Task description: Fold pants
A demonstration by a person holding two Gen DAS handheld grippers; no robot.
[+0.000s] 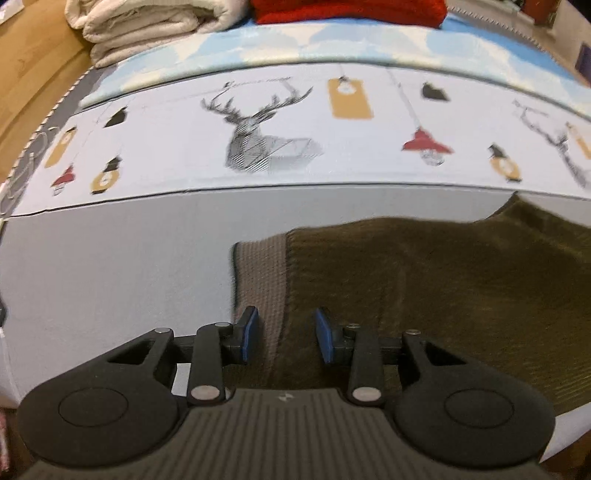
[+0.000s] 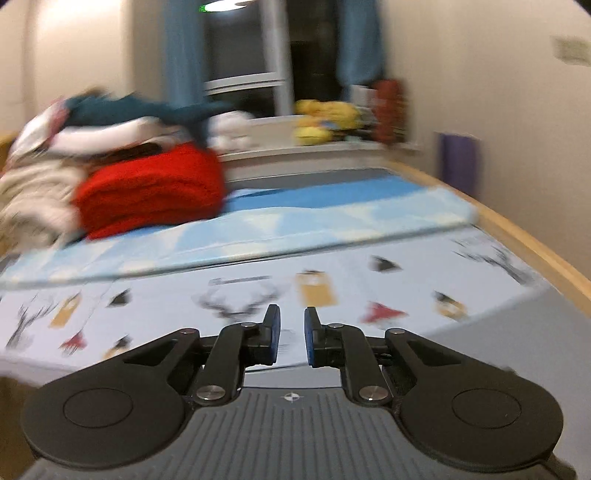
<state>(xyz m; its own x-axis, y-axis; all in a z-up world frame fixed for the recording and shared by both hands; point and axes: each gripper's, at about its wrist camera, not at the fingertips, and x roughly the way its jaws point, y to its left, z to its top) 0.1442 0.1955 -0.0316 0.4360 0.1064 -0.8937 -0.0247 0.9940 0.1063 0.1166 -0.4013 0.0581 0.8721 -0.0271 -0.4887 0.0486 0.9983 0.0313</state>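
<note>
Olive-brown pants (image 1: 424,280) lie flat on the pale grey sheet (image 1: 110,266) in the left wrist view, with a lighter grey-brown waistband strip (image 1: 260,273) at their left end. My left gripper (image 1: 286,334) is open, its blue-padded fingers standing over the waistband end, nothing between them. My right gripper (image 2: 291,334) is open with a narrow gap and empty, held above the bed; the pants do not show in the blurred right wrist view.
A deer-and-lamp printed sheet (image 1: 266,140) and a light blue cover (image 2: 295,221) lie beyond. A red folded knit (image 2: 155,188) and a pile of pale bedding (image 1: 147,29) sit at the back. A wooden bed rail (image 2: 535,251) runs on the right.
</note>
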